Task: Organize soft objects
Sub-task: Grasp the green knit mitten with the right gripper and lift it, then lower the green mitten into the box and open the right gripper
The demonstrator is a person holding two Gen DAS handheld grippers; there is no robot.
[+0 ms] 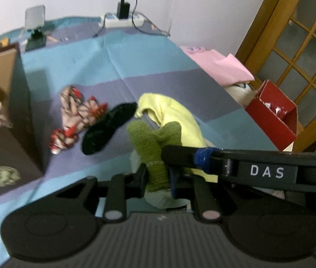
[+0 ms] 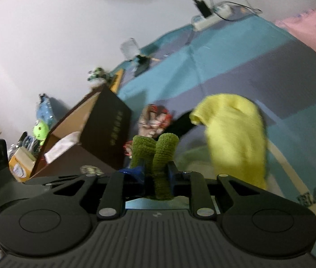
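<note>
A green knitted sock (image 1: 144, 138) (image 2: 149, 147) hangs bunched between both grippers, just above the striped cover. My left gripper (image 1: 156, 174) is shut on its lower part. My right gripper (image 1: 166, 154) reaches in from the right side of the left wrist view, and in its own view it (image 2: 158, 172) is shut on the same sock. A yellow cloth (image 1: 175, 116) (image 2: 231, 134) lies right behind the sock. A black insole-shaped piece (image 1: 108, 129) (image 2: 184, 122) and a red-and-beige patterned sock (image 1: 73, 116) (image 2: 155, 120) lie further left on the cover.
An open dark box (image 1: 19, 102) (image 2: 104, 134) with soft items inside stands at the left. The blue and purple striped cover (image 1: 158, 67) carries a power strip (image 1: 122, 21) at the wall. A pink cloth (image 1: 220, 64) and a red box (image 1: 274, 114) sit off its right edge.
</note>
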